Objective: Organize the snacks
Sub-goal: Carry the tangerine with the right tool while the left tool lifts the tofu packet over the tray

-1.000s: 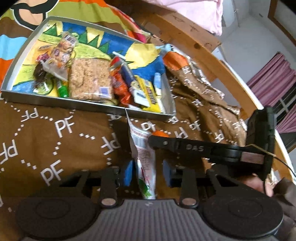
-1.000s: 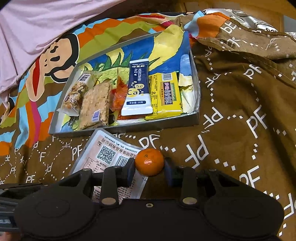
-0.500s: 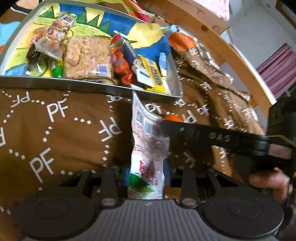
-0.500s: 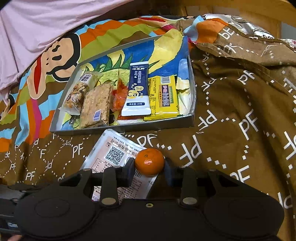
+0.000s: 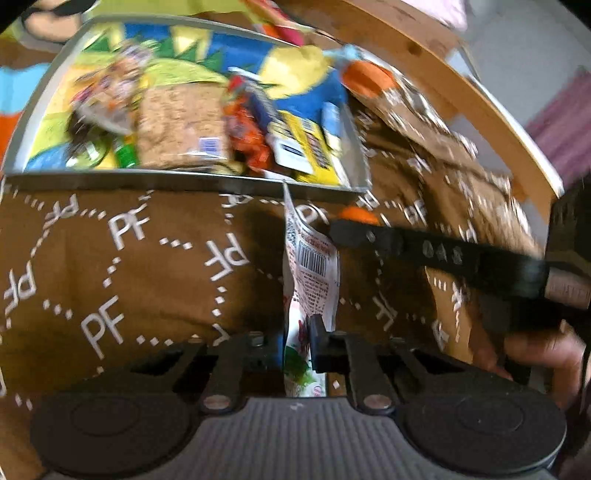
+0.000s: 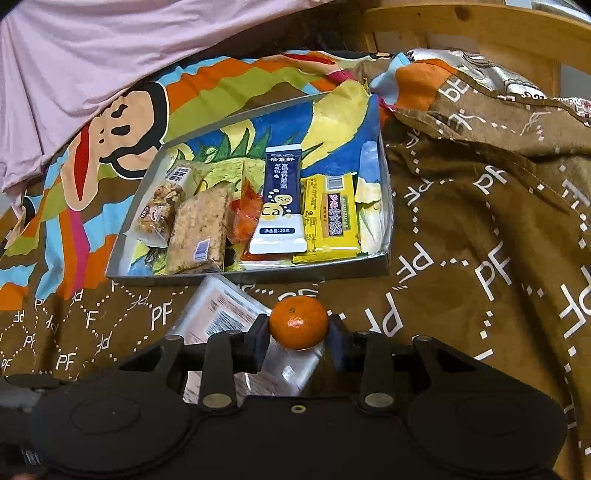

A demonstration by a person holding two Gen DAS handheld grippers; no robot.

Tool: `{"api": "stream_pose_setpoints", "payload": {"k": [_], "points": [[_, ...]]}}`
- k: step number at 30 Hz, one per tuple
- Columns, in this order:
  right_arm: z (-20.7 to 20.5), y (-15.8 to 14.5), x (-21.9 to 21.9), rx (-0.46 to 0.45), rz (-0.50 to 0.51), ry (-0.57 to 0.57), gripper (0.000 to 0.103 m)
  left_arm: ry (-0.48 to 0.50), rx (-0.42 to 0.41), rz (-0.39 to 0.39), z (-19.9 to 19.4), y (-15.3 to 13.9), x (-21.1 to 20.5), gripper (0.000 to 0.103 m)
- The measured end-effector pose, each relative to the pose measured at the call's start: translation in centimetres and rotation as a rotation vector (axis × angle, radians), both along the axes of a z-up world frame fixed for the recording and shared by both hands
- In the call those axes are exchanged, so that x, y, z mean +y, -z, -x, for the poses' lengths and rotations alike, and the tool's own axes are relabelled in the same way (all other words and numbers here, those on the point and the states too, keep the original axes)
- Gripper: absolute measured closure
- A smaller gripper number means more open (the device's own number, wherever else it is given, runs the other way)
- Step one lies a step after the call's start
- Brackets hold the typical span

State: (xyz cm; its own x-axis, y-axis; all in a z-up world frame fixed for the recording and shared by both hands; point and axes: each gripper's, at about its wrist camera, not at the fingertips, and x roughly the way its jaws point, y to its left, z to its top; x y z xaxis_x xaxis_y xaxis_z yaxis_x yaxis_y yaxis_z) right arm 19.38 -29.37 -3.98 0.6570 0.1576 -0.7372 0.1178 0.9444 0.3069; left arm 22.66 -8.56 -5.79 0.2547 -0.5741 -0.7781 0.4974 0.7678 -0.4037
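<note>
A white snack packet [image 5: 308, 273] stands up between my left gripper's [image 5: 295, 345] jaws, which are closing, and the pads press on its lower end. The same packet [image 6: 221, 314] shows in the right wrist view, lying under the fruit. My right gripper [image 6: 298, 344] is shut on a small mandarin [image 6: 298, 322], just above the brown blanket and in front of the grey tray [image 6: 258, 275]. From the left wrist view that gripper [image 5: 424, 251] is a black bar at the right with the mandarin [image 5: 356, 214] at its tip. The tray [image 5: 147, 182] holds several snacks.
In the tray lie a blue stick pack [image 6: 279, 206], a yellow packet [image 6: 332, 218], a grain bar [image 6: 197, 232] and an orange wrapper [image 6: 245, 214]. A brown PF blanket [image 6: 480, 258] covers the bed. A pink cloth [image 6: 92, 55] and a wooden frame [image 6: 461, 29] lie behind. A hand [image 5: 535, 350] is at the right.
My left gripper's jaws have drawn together on the white packet, and its far end has risen off the blanket. The right gripper keeps the mandarin and has stayed in place.
</note>
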Motion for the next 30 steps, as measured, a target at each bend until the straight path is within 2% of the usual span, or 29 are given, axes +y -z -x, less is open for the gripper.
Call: {"api": "stream_pose_setpoints", "payload": {"k": [2,4,8,11,13,19,23,27,30], "points": [[0.0,0.0,0.0,0.0,0.007,-0.001,0.067,0.019,-0.04,-0.051,0.4,0.1,-0.9,0.083],[0.1,-0.1,0.0,-0.002,0.011,0.001,0.067,0.034,-0.053,-0.062,0.5,0.3,-1.2,0.077],[0.0,0.0,-0.1,-0.001,0.01,0.008,0.067,0.013,-0.012,-0.04,-0.1,0.7,-0.8,0.077],[0.0,0.0,0.1,0.0,0.021,0.005,0.067,-0.008,-0.019,-0.026,0.0,0.2,-0.5,0.084],[0.0,0.0,0.2,-0.005,0.034,0.003,0.067,-0.029,-0.061,-0.037,0.4,-0.6,-0.5,0.088],[0.1,-0.4,0.3,-0.034,0.068,0.0,0.067,-0.083,-0.224,-0.118,1.9,-3.0,-0.3,0.092],[0.3,-0.8,0.6,-0.064,0.082,-0.006,0.067,-0.13,-0.327,-0.133,2.8,-4.3,-0.1,0.094],[0.5,-1.3,1.2,-0.111,0.112,-0.018,0.067,-0.172,-0.358,-0.073,2.7,-5.0,0.3,0.094],[0.5,-1.6,1.5,-0.136,0.119,-0.029,0.067,-0.199,-0.35,-0.075,2.3,-4.7,0.4,0.094]]}}
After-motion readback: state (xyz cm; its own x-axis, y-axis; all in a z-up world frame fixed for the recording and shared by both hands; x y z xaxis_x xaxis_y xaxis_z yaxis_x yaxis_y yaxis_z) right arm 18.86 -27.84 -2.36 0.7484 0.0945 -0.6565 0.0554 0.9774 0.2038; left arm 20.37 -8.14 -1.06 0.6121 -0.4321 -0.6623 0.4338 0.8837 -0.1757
